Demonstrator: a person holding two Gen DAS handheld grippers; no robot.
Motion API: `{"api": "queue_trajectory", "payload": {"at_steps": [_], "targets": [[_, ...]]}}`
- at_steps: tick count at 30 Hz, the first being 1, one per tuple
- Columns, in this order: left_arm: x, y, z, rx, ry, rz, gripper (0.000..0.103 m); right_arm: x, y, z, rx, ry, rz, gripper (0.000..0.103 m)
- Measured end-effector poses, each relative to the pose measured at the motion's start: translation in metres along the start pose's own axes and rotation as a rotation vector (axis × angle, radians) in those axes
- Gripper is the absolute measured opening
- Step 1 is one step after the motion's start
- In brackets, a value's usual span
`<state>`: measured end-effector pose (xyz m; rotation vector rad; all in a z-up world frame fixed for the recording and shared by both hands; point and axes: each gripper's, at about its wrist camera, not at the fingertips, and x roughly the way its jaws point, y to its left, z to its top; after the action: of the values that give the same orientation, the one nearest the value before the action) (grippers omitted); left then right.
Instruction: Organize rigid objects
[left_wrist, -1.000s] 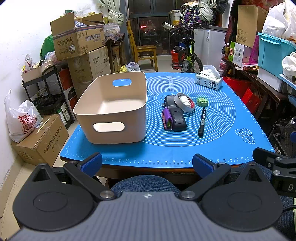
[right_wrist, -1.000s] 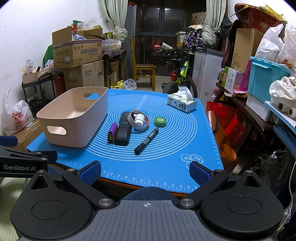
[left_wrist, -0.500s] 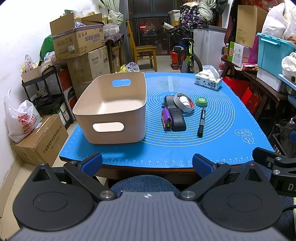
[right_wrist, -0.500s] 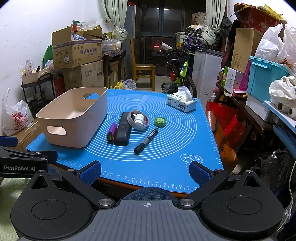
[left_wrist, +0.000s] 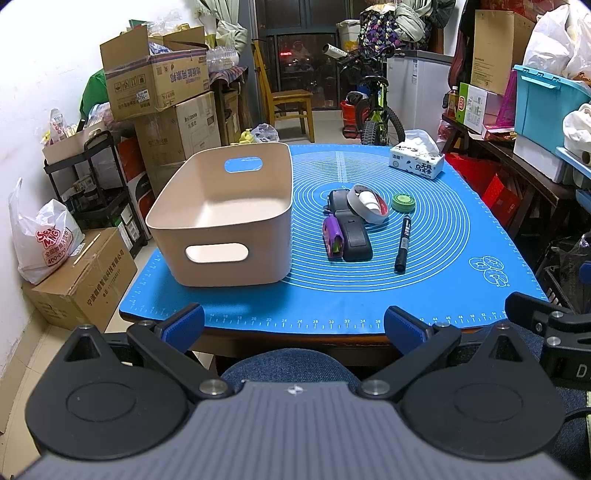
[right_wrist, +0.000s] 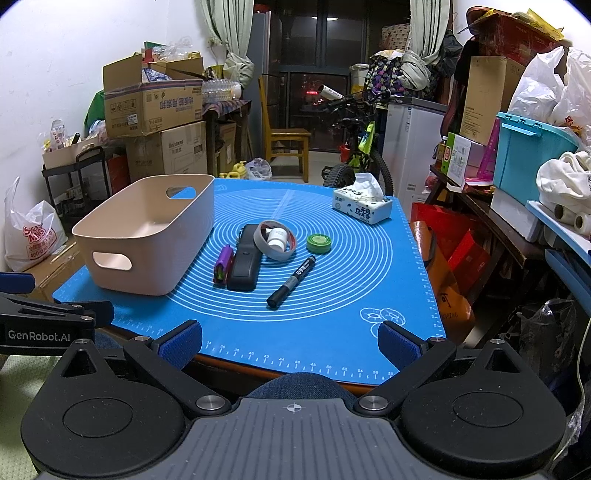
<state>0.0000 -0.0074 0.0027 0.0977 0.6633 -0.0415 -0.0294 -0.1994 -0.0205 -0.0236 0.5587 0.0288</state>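
Both my left gripper (left_wrist: 293, 323) and right gripper (right_wrist: 290, 339) gape empty; risk: tape ring (right_wrist: 275, 240), leaning on remote (right_wrist: 245, 262), slips.

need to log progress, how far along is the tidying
Nothing sorted yet: the beige plastic bin is empty. Both the left gripper and the right gripper are open, holding nothing. The black marker, purple clip and green round tin remain on the mat.
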Motion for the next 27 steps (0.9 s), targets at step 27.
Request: {"api": "queue_trajectory", "payload": {"at_steps": [27], "targets": [[-0.007, 0.004, 0.007, 0.026, -0.031, 0.009, 0.102, -0.003, -0.009, 0.015, 0.029, -0.003, 0.005, 0.101]]}}
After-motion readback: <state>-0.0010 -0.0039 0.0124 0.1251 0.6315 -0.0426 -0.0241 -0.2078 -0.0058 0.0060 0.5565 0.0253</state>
